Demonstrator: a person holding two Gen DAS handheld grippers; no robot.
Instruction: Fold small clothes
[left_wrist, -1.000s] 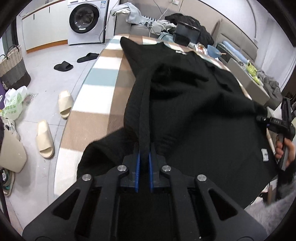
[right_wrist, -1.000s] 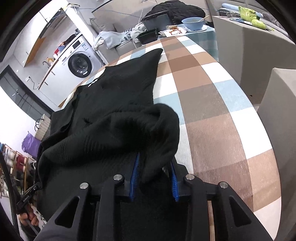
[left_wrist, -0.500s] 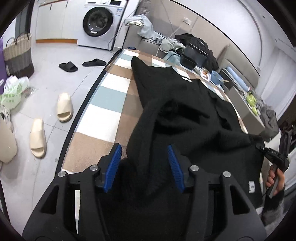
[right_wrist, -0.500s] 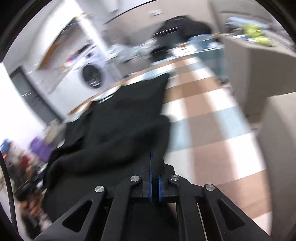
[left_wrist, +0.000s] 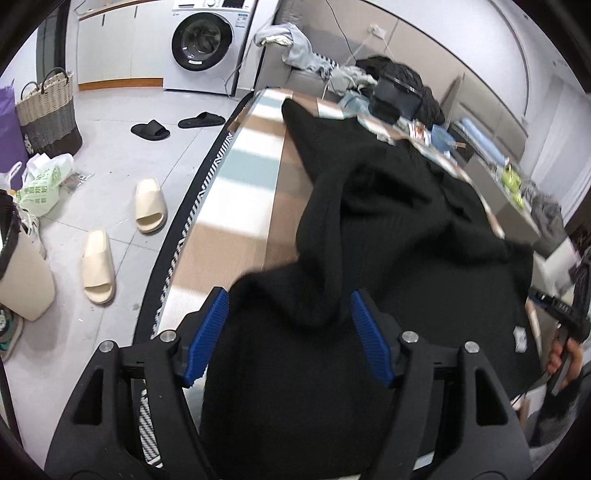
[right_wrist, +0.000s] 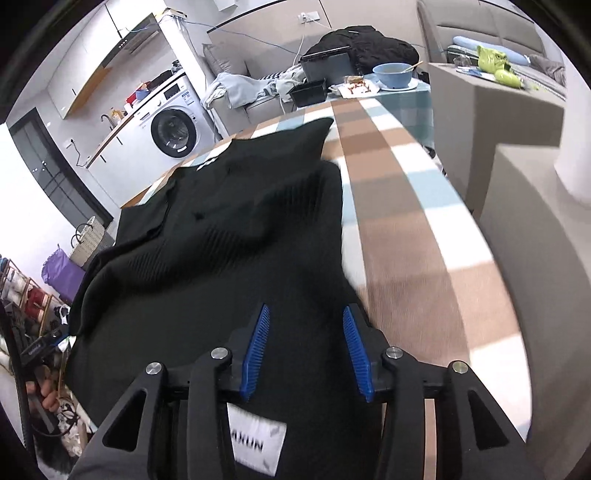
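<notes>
Left gripper (left_wrist: 290, 334) has its blue-padded fingers (left_wrist: 207, 334) spread wide. They've just been opening, and a loose ridge of the black knit garment (left_wrist: 388, 229) sits between them without either pad pressing on it. Right gripper (right_wrist: 304, 352) is the same story, only narrower: its fingers (right_wrist: 255, 352) have just been parting too, with flat black fabric lying in the gap and nothing pinched. So neither one is actually gripping the cloth right now.

In the right wrist view a white label (right_wrist: 256, 446) on the garment shows just under the gripper body.

The garment itself is spread across most of the desk (right_wrist: 406, 221), which has a checked cover in brown, white and pale blue. The near hem is bunched up toward both grippers, and one pointed corner reaches toward the far end of the desk.

Far end of the desk is cluttered: a blue bowl (right_wrist: 393, 74) on a plate and a dark box (right_wrist: 308, 94).

Off to the left on the floor there's a pair of cream slides (left_wrist: 149, 205), a pair of black slippers (left_wrist: 149, 129), a woven basket (left_wrist: 48, 114), and a washing machine (left_wrist: 203, 40) against the wall.
</notes>
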